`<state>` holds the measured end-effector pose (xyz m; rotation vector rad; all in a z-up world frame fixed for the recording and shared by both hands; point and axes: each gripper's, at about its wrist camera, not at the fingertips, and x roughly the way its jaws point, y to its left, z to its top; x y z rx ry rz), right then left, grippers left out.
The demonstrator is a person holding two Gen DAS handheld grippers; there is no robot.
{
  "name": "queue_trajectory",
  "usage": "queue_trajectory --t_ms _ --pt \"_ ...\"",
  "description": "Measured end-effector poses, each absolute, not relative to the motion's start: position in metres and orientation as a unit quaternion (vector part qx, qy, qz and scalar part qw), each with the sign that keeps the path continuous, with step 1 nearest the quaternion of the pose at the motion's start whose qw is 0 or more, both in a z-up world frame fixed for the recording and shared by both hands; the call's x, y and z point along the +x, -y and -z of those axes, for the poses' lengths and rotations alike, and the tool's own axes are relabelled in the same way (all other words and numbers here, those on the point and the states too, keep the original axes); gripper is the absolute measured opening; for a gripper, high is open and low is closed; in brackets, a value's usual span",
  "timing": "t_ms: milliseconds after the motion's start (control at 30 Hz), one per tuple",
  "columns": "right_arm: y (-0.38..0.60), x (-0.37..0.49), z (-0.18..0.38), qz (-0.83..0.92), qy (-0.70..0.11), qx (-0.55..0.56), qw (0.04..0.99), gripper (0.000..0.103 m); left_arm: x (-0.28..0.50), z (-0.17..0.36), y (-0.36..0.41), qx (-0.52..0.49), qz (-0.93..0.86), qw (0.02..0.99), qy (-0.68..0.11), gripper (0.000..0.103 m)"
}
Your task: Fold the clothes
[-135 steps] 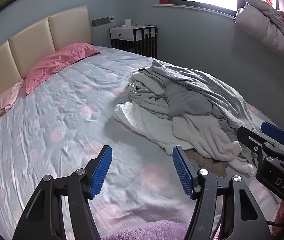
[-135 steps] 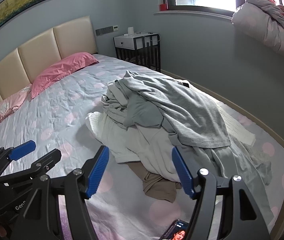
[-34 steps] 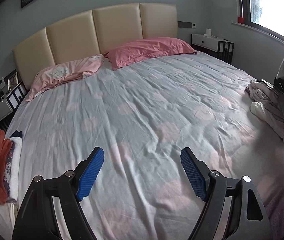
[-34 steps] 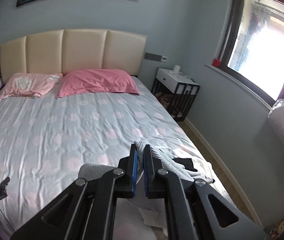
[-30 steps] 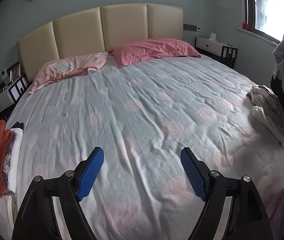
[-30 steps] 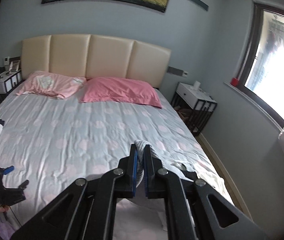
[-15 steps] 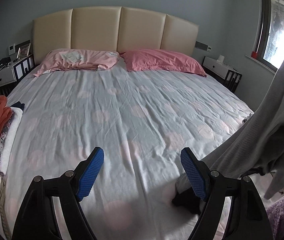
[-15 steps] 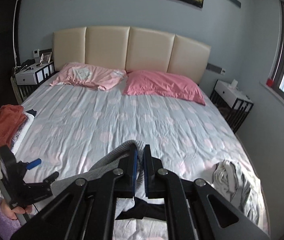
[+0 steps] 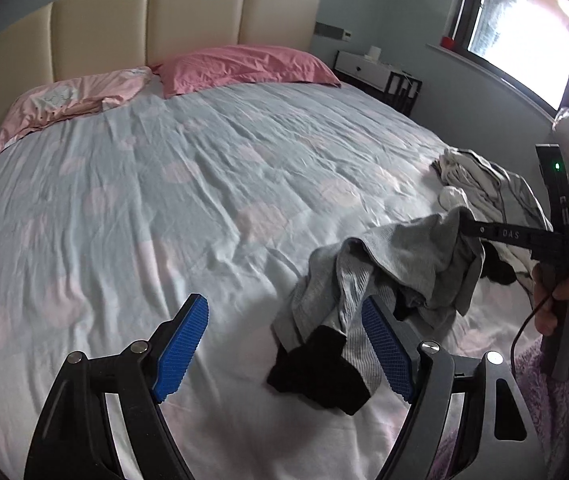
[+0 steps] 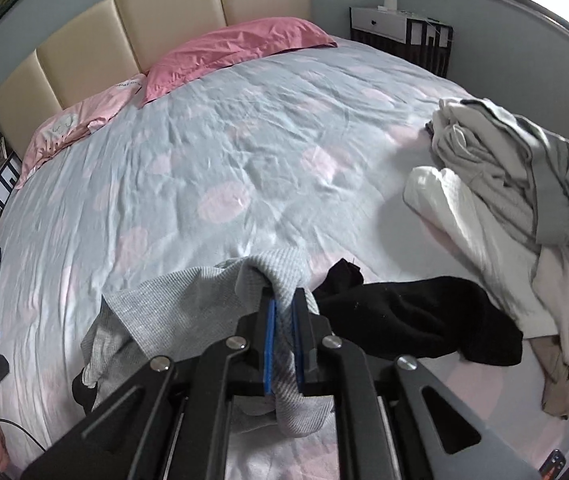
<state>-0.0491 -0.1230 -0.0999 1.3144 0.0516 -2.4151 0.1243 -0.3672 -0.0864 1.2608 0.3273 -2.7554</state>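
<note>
Plainly, a grey ribbed garment [image 10: 212, 312] is pinched between the blue pads of the right claw [image 10: 282, 322], whose jaws are opening by a narrow gap with the fabric between them and touching both pads. The garment is draped in a crumpled heap on the bed [image 9: 188, 184], at the bed's near edge, and a black part of it [image 10: 424, 316] is spread on the sheet just beside the claw, toward the pile of clothes [image 10: 516, 184]. That pile, of grey, white and beige pieces, is seen at the bed's window-side edge, well apart from the pillows.

In the left wrist view, the left claw [image 9: 284, 346] is held wide open above the bed's near edge, with nothing gripped; the black cuff of the garment [image 9: 316, 372] is seen between its pads, resting on the sheet. The right claw [image 9: 469, 229] is seen there from the side, held by a hand [image 9: 564, 304].

Two pink pillows [image 9: 244, 66] are laid at the bed's head, against the cream headboard [image 9: 152, 20]. A white nightstand [image 10: 396, 24] is placed beside the bed's head, under the window.
</note>
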Motion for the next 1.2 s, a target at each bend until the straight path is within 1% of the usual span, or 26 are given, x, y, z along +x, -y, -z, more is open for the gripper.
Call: queue_trajectory --t_ms 33,100,167,200,333,367,433,500,533,567,600,633,667,700,767,800,833,867,933,1000,1100,1200 --pt "0.121 -0.049 0.103 0.86 -0.011 0.47 0.198 0.01 0.12 0.091 0.362 0.422 0.9 0.041 -0.102 0.08" --pt "0.119 -0.048 0.11 0.857 0.003 0.472 0.207 0.016 0.114 0.1 0.352 0.44 0.892 0.034 -0.094 0.08" --pt "0.12 -0.046 0.111 0.853 0.014 0.471 0.223 0.028 0.108 0.11 0.344 0.456 0.885 0.035 -0.085 0.08" --pt "0.124 -0.045 0.109 0.854 0.01 0.466 0.232 0.029 0.105 0.114 0.34 0.463 0.882 0.036 -0.08 0.08" --pt "0.142 -0.031 0.101 0.852 -0.019 0.441 0.283 0.041 0.097 0.133 0.329 0.493 0.866 0.044 -0.065 0.08" --pt "0.148 -0.027 0.102 0.846 -0.027 0.441 0.299 0.043 0.096 0.136 0.328 0.499 0.863 0.048 -0.062 0.08" --pt "0.159 -0.019 0.103 0.836 -0.044 0.442 0.323 0.043 0.095 0.142 0.328 0.508 0.857 0.055 -0.061 0.08" --pt "0.169 -0.012 0.107 0.826 -0.064 0.443 0.343 0.043 0.094 0.147 0.33 0.518 0.851 0.063 -0.061 0.071" --pt "0.175 -0.01 0.11 0.819 -0.074 0.448 0.352 0.043 0.093 0.15 0.332 0.524 0.847 0.067 -0.065 0.061" --pt "0.18 -0.009 0.114 0.811 -0.085 0.455 0.358 0.043 0.093 0.154 0.334 0.531 0.841 0.07 -0.071 0.055" --pt "0.185 -0.008 0.12 0.803 -0.096 0.465 0.36 0.043 0.094 0.156 0.337 0.537 0.837 0.073 -0.078 0.051" --pt "0.189 -0.009 0.128 0.796 -0.106 0.477 0.357 0.043 0.094 0.159 0.339 0.542 0.833 0.075 -0.086 0.042" --pt "0.192 -0.009 0.135 0.789 -0.116 0.489 0.353 0.043 0.095 0.162 0.341 0.546 0.829 0.077 -0.093 0.036" --pt "0.196 -0.01 0.142 0.782 -0.126 0.5 0.349 0.043 0.095 0.164 0.342 0.549 0.826 0.082 -0.096 0.033" --pt "0.2 -0.008 0.147 0.777 -0.141 0.505 0.347 0.043 0.095 0.164 0.341 0.55 0.825 0.094 -0.093 0.023" --pt "0.201 -0.007 0.147 0.78 -0.148 0.5 0.345 0.042 0.096 0.163 0.342 0.546 0.826 0.101 -0.095 0.019" --pt "0.201 -0.005 0.146 0.786 -0.155 0.494 0.338 0.031 0.096 0.161 0.343 0.542 0.828 0.108 -0.098 0.013" --pt "0.201 -0.004 0.146 0.792 -0.166 0.488 0.326 0.016 0.097 0.159 0.344 0.538 0.829 0.115 -0.101 0.012" --pt "0.199 -0.003 0.144 0.8 -0.163 0.482 0.317 0.012 0.1 0.152 0.348 0.524 0.835 0.13 -0.106 0.01" --pt "0.195 0.001 0.132 0.813 -0.156 0.462 0.318 0.011 0.105 0.139 0.349 0.501 0.847 0.146 -0.101 0.009" --pt "0.187 0.013 0.103 0.834 -0.125 0.423 0.331 0.011 0.119 0.107 0.355 0.448 0.871 0.17 -0.107 0.009" --pt "0.179 0.027 0.074 0.837 -0.072 0.398 0.369 0.01 0.138 0.067 0.366 0.39 0.891 0.195 -0.125 0.008"
